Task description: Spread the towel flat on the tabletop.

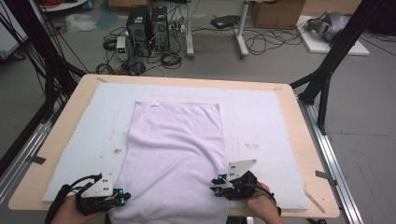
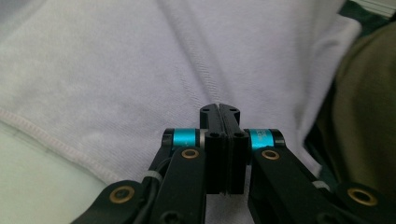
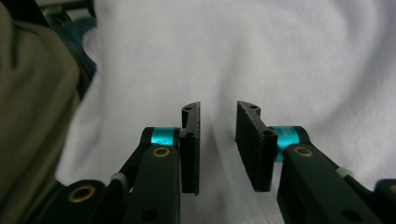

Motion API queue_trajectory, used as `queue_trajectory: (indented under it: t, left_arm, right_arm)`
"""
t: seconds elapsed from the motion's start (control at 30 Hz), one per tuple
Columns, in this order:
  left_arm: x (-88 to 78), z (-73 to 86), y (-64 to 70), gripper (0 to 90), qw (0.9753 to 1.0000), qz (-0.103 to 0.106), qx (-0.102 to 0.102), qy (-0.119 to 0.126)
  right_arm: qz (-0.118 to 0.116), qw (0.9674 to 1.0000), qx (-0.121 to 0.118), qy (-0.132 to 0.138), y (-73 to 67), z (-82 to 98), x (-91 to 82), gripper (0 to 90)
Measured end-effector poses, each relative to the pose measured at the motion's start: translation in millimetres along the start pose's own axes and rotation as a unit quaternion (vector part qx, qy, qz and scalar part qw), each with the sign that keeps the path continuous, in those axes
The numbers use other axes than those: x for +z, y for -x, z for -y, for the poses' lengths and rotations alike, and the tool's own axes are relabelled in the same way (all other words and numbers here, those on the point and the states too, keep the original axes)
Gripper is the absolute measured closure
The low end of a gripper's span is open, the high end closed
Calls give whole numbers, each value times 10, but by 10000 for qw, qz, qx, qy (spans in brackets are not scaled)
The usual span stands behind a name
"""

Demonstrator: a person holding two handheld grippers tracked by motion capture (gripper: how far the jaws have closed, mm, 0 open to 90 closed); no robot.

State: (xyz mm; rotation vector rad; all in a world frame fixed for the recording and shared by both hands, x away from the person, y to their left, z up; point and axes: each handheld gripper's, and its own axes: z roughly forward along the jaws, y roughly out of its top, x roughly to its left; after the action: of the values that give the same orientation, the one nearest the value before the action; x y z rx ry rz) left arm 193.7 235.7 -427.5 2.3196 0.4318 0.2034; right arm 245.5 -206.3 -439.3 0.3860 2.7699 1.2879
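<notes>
towel [image 1: 175, 154]: pale lilac, flat on bench [image 1: 299, 121] mat, near end over the edge | left gripper [image 1: 122, 198]: jaws closed at near-left edge (cloth between them? cannot tell) | right gripper [image 1: 217, 184]: jaws apart, near-right edge

— Towel [image 1: 175, 154]: pale lilac, plain, with a stitched hem. Mat [image 1: 261, 121]?
— Light grey-blue, speckled with dark flecks. Table [image 1: 303, 140] rim: tan wood.
— Left gripper [image 2: 219, 112] and right gripper [image 3: 218, 123]?
— Black, with turquoise bands, brass rivets.
</notes>
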Motion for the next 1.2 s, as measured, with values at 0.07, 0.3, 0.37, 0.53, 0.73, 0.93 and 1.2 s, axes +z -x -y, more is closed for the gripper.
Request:
queue_trajectory:
  t: [0.07, 0.3, 0.37, 0.53, 0.73, 0.93, 1.2]
  left_arm:
    - [5, -35, -46, 719, 9995, -244, -180, 120]
    - [314, -218, -290, 622, 9996, 1, -267, 21]
    - [362, -209, -281, 749, 9999, 18, -113, -3]
    - [292, -164, -238, 884, 9999, 2, -157, -18]
    - [121, -45, -197, 689, 9994, -136, -314, -61]
    - [134, 2, -176, 670, 9994, -180, -297, -58]
    - [70, 15, -247, 640, 9986, -253, -431, 160]
  right_arm:
    - [2, 9999, -47, 104, -31, -49, 5, 637]
    - [-112, 9996, -168, -206, 29, -201, 288, 621]
    - [-152, 9995, -136, -220, 39, -199, 328, 718]
    - [-310, 9990, -255, -210, 38, -208, 333, 873]
    - [-547, 9981, -266, 102, -66, -212, 147, 749]
    - [-535, 9978, -302, -257, -93, -89, 209, 724]
    - [-507, 9986, -161, -4, -57, -80, 116, 667]
